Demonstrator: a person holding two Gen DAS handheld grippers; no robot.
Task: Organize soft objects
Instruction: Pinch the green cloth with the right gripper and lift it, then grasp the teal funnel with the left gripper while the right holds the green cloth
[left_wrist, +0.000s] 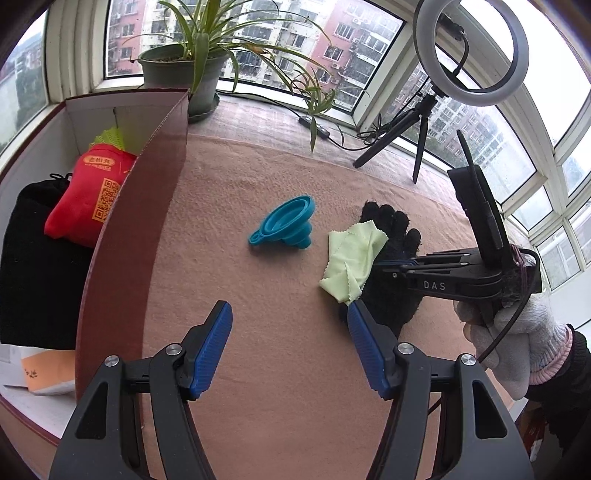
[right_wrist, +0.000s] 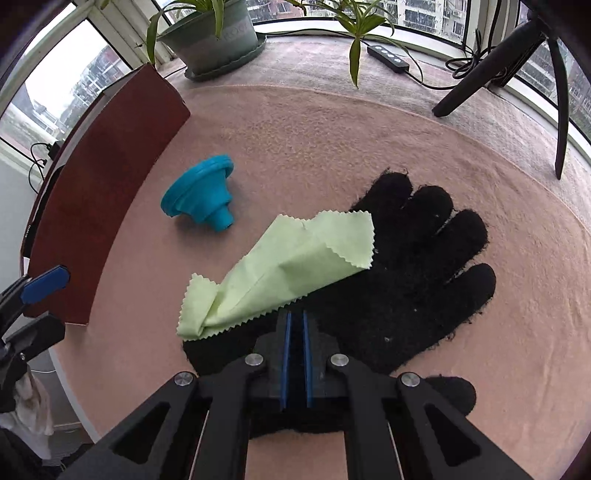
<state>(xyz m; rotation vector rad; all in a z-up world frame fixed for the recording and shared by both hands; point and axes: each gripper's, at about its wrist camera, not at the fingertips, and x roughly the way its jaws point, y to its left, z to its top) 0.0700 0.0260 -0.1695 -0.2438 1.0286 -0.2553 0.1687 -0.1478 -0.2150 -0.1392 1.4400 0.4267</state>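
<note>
Funnel (left_wrist: 284, 225) 1, cloth (right_wrist: 284, 273) 1, glove (right_wrist: 417, 266) 1

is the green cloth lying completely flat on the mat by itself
No, the green cloth is crumpled and draped partly over the black glove, not flat or alone on the mat.

A potted plant (left_wrist: 177, 70) sits by the window (left_wrist: 295, 33), with a ring light (left_wrist: 471, 48) on a tripod (left_wrist: 413, 129) off to the right. There's a black remote (right_wrist: 388, 56) on a cable lying near the tripod's legs, all on a pinkish cloth (left_wrist: 258, 184).
</note>
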